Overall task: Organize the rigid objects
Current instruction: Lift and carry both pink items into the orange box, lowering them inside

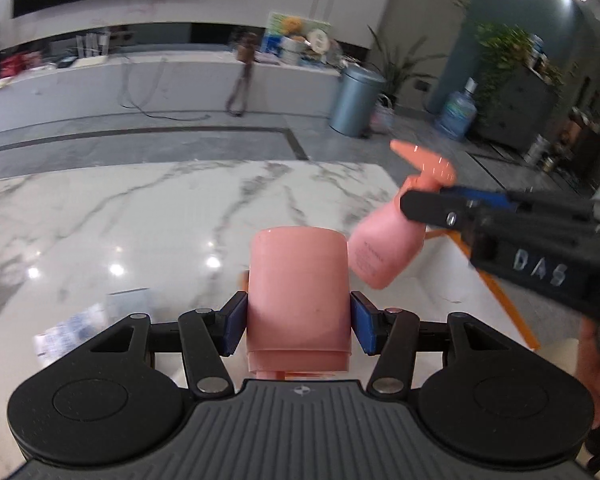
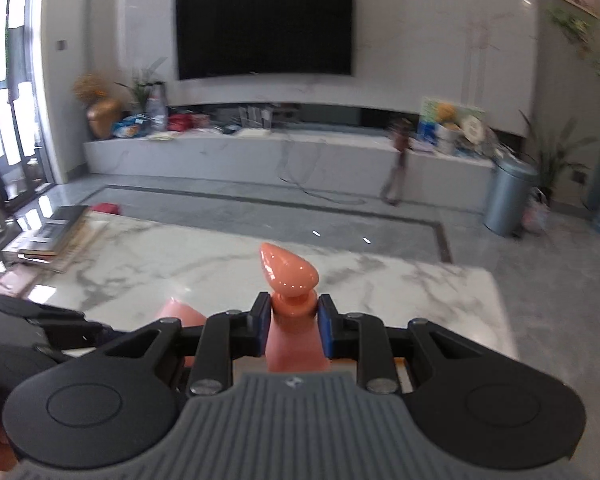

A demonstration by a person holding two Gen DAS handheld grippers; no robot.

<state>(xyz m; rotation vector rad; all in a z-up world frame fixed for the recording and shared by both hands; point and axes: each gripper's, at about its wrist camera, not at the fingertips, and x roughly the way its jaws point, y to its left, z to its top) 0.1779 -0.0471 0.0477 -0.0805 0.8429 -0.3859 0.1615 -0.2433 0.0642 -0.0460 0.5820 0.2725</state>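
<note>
We see a broad white marble table (image 1: 140, 216) with grey veining and a glossy, reflective top; its near edge is hidden behind the gripper housings in both views, and its far corners are cut by the fisheye frame. On its left side, in the right wrist view, lies a stack of flat books (image 2: 52, 236), blurred so that no covers can be read. An orange rod-shaped frame (image 1: 496, 280) shows at the table's right side, mostly hidden behind the other gripper, so we cannot tell what it belongs to. The left gripper (image 1: 298, 322) is clamped on a smooth pink cylindrical bottle (image 1: 298, 292), its blue pads pressing both sides of the matte plastic body; the bottle's narrower end is cut off behind the ribbed grey housing, and it is held above the tabletop. The right gripper (image 2: 291, 328) is closed on the neck of a pink spray bottle (image 2: 288, 272), whose glossy salmon trigger head rises past the pads while its body is hidden below them. In the left wrist view that spray bottle (image 1: 384, 240) hangs tilted in the air just right of the cylinder, faint print on its side too small to read.
</note>
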